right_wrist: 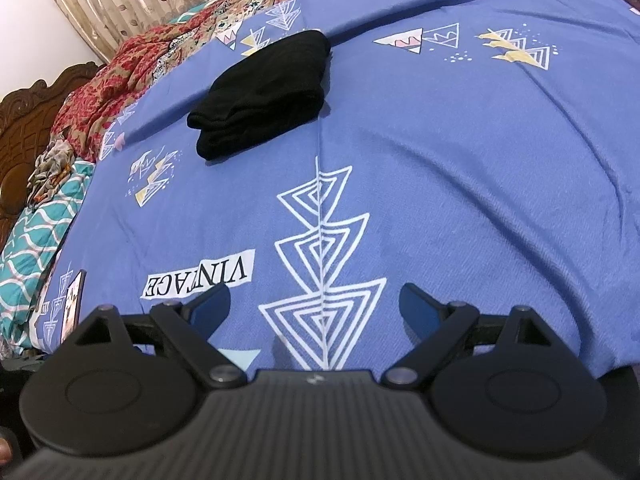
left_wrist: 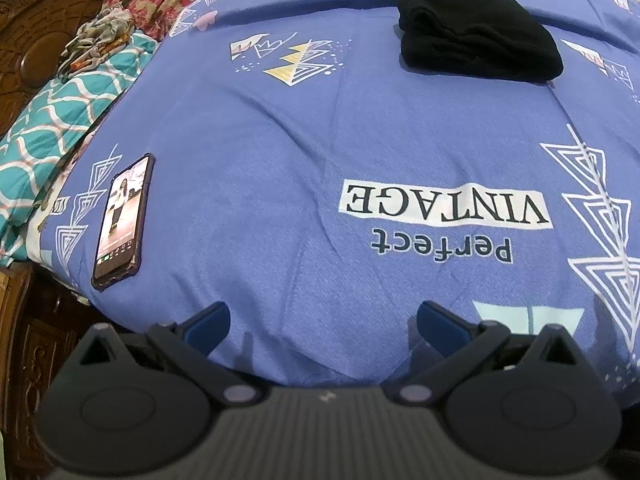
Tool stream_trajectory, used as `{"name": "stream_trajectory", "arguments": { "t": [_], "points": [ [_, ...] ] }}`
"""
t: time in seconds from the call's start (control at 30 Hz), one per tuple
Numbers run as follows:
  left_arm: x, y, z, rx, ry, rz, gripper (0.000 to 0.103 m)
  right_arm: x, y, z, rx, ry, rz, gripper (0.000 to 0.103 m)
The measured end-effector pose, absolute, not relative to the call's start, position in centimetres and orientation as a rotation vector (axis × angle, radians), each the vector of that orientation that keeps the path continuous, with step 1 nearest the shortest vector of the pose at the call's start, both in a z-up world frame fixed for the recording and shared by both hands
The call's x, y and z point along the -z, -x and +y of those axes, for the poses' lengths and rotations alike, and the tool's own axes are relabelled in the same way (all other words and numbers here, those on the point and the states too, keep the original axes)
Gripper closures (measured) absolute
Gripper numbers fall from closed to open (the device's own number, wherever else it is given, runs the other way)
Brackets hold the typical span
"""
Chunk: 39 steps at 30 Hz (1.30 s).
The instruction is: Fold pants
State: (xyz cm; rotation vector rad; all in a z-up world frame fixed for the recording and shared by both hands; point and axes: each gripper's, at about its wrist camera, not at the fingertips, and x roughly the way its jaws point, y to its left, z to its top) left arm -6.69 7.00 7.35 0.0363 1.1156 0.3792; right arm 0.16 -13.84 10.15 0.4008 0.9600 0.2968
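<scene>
**Pants look folded, both grippers free**

Black pants [left_wrist: 478, 34] sit as a compact stacked bundle on the far part of the blue bedspread [left_wrist: 320, 140], well apart from both tools. Left gripper [left_wrist: 323, 320] and right gripper [right_wrist: 315, 305]: jaws apart, holding nothing, near edge. Phone [left_wrist: 122, 216] lies at left. Judgement: folding done, nothing obvious left.
</scene>
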Motion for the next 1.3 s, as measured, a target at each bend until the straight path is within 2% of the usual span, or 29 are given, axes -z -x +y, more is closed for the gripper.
{"name": "stream_trajectory", "arguments": {
  "t": [1.3],
  "points": [
    [-7.68,6.69,6.94,-0.418,-0.125,1.063,0.0,-10.42,-0.06,-13.74,-0.306,-0.397,0.945,0.01]
  ]
}}
